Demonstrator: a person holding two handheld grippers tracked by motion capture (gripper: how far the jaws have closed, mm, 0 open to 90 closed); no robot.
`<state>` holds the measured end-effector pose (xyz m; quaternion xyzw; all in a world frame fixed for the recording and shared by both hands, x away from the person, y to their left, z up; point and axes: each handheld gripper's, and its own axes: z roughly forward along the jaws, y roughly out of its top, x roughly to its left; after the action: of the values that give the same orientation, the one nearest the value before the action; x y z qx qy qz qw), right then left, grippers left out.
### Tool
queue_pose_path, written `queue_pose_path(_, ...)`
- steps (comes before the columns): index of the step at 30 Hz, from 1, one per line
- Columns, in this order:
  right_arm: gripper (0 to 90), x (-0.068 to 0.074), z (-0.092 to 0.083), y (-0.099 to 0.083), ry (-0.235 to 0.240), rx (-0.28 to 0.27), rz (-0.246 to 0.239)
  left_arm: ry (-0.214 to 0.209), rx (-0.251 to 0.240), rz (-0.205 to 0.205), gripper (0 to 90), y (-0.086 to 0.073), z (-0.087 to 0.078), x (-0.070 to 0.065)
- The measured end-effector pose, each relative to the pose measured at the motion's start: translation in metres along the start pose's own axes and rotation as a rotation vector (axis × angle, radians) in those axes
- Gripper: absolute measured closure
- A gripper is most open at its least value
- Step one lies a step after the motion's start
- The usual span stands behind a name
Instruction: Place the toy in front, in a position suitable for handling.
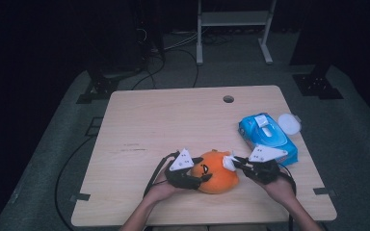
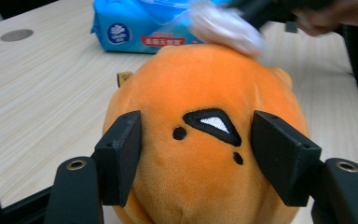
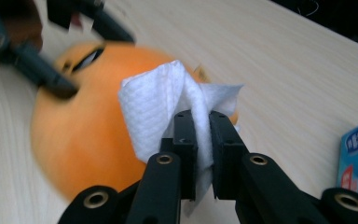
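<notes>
An orange plush toy [image 1: 216, 172] with black face marks lies near the table's front edge. My left gripper [image 1: 203, 177] clamps it from the left; in the left gripper view the two jaws press both sides of the plush toy [image 2: 200, 140]. My right gripper [image 1: 234, 160] is shut on a white wet wipe [image 1: 229, 161] and holds it against the toy's upper right. In the right gripper view the wet wipe [image 3: 168, 102] sticks out between the jaws of my right gripper [image 3: 202, 122], over the blurred plush toy [image 3: 84, 135].
A blue pack of wet wipes [image 1: 267, 136] lies to the right of the toy, with a white round lid [image 1: 289, 123] beside it. A cable hole [image 1: 228, 99] sits near the table's [image 1: 173, 125] far edge. Cables trail from both grippers.
</notes>
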<state>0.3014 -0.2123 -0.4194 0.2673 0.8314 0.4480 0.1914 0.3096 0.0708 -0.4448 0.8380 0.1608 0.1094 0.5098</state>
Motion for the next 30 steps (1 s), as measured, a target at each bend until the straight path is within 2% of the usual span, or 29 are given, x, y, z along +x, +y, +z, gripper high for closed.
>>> queue_pose_path(2, 81.6, -0.003, 0.005, 0.005, 0.006, -0.007, 0.008, -0.003, 0.002, 0.008, 35.1, 0.000, 0.000, -0.001)
queue_pose_path(4, 81.7, -0.003, 0.009, 0.007, 0.021, -0.003, 0.010, -0.013, -0.001, -0.016, 32.0, 0.001, -0.002, 0.001)
queue_pose_path(6, 81.7, -0.001, 0.009, 0.006, 0.027, -0.002, 0.012, -0.023, -0.013, -0.061, 23.4, 0.003, -0.006, 0.006)
queue_pose_path(8, 81.6, 0.002, 0.007, 0.003, 0.033, -0.008, 0.012, -0.005, -0.008, -0.113, 17.0, 0.005, -0.008, 0.011)
queue_pose_path(10, 81.6, 0.005, 0.003, -0.002, 0.039, -0.011, 0.013, -0.021, -0.005, -0.139, 17.7, 0.004, -0.007, 0.013)
queue_pose_path(11, 81.6, 0.006, 0.001, -0.003, 0.040, -0.009, 0.011, -0.040, -0.004, -0.147, 21.2, 0.003, -0.007, 0.013)
queue_pose_path(12, 81.6, 0.007, -0.001, -0.005, 0.043, -0.009, 0.013, -0.049, -0.005, -0.143, 24.5, 0.003, -0.005, 0.011)
queue_pose_path(14, 81.6, 0.008, -0.005, -0.007, 0.052, -0.013, 0.016, -0.055, 0.010, -0.090, 28.9, 0.004, -0.003, 0.005)
queue_pose_path(17, 81.6, 0.013, -0.007, -0.002, 0.072, -0.027, 0.008, -0.055, 0.033, -0.020, 31.3, 0.007, -0.001, -0.005)
queue_pose_path(21, 81.7, 0.020, -0.001, 0.010, 0.089, -0.046, -0.027, -0.058, 0.054, 0.033, 32.3, 0.006, -0.002, -0.009)
queue_pose_path(25, 81.6, 0.017, 0.003, 0.014, 0.073, -0.033, -0.044, -0.070, 0.049, 0.033, 33.3, 0.001, -0.005, -0.006)
queue_pose_path(30, 81.6, 0.004, -0.006, -0.001, 0.029, -0.019, 0.008, -0.099, 0.042, 0.007, 32.3, -0.001, -0.006, -0.003)
